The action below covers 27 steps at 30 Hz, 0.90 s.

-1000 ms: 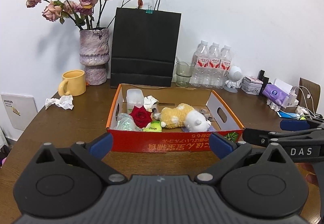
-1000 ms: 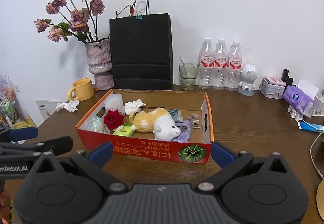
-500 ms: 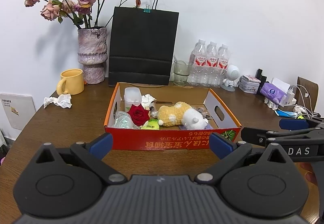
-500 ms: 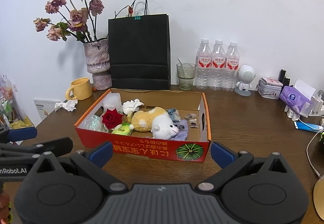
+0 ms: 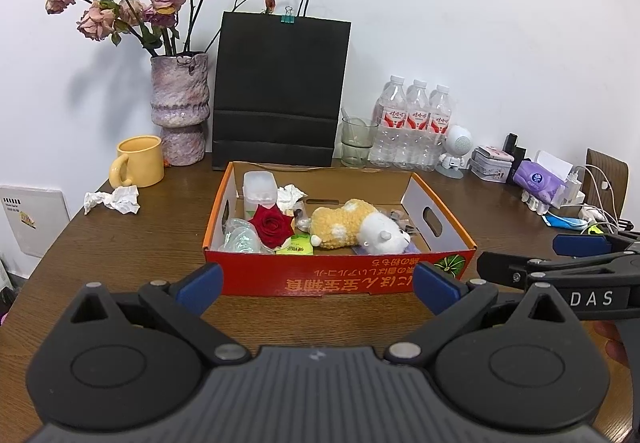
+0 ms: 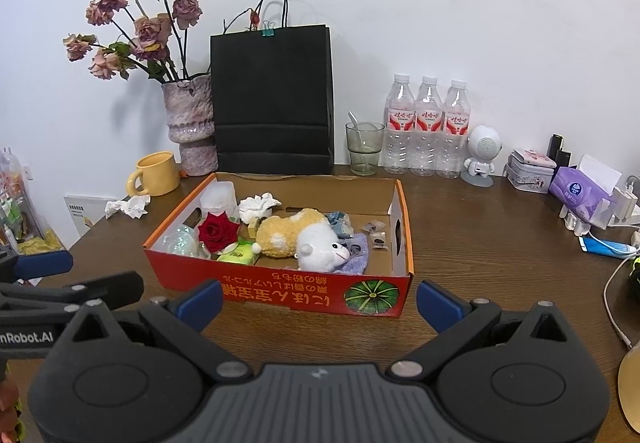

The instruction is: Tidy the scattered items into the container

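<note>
Right up close, the left gripper (image 5: 316,285) hangs with its blue-tipped fingers spread wide and nothing between them, low over the dark wooden tabletop (image 5: 160,243). Beside it the right gripper (image 6: 318,293) is just as wide and just as empty. Both face the near wall of the container.

And there it is, the shallow red-and-orange cardboard box with a pumpkin printed on its front (image 6: 288,289), sitting square in the middle of the tabletop and looking well filled. Inside lie a red rose bloom (image 5: 273,223), a yellow-and-white plush animal on its side (image 5: 352,227), a small green packet (image 5: 295,249), a clear crinkly plastic wrapper (image 5: 238,237), a translucent plastic tub (image 5: 259,185), a white tissue wad (image 6: 258,205) and a lilac cloth (image 6: 356,263) under the plush.

What's left? Farther back on the left, a crumpled white paper ball (image 5: 114,201) lies loose on the tabletop, well apart from the box and near a yellow ceramic mug (image 5: 140,163). That looks to me like the one remaining stray.

By my reading the job is nearly done, with that paper probably the last pickup.
</note>
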### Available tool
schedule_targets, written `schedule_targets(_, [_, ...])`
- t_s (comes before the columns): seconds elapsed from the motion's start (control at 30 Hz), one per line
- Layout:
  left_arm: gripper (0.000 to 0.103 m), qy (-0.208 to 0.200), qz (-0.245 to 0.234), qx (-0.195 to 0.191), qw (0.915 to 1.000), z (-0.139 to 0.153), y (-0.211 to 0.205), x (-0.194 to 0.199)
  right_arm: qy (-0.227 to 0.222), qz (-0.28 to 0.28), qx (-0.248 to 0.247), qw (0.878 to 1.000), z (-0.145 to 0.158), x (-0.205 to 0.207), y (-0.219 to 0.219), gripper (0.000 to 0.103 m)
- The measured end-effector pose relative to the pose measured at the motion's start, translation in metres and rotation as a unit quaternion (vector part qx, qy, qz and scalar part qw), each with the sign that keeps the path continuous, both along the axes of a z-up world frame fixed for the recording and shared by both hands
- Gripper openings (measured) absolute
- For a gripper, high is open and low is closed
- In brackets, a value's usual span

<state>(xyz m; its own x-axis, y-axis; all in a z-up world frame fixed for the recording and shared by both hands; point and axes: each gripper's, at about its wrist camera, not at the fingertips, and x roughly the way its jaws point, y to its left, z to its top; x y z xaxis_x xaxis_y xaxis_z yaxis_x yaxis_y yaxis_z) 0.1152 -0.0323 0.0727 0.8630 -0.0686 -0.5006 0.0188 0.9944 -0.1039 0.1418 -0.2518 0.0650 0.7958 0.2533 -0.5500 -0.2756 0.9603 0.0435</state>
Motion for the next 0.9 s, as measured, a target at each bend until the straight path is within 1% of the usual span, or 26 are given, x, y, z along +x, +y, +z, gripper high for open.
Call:
schedule_targets(0.53, [0.103,0.001,0.0,0.002,1.0,-0.0017,-0.0022,0.0008,-0.001,0.0,-0.001,1.0,-0.0012,0.0003,-0.0016,0.103])
schedule_targets(0.9, [0.103,-0.005,-0.014,-0.002,0.9999,-0.0034,0.0006,-0.0003,-0.001,0.0,-0.006,1.0,-0.0041,0.0002,-0.0019,0.103])
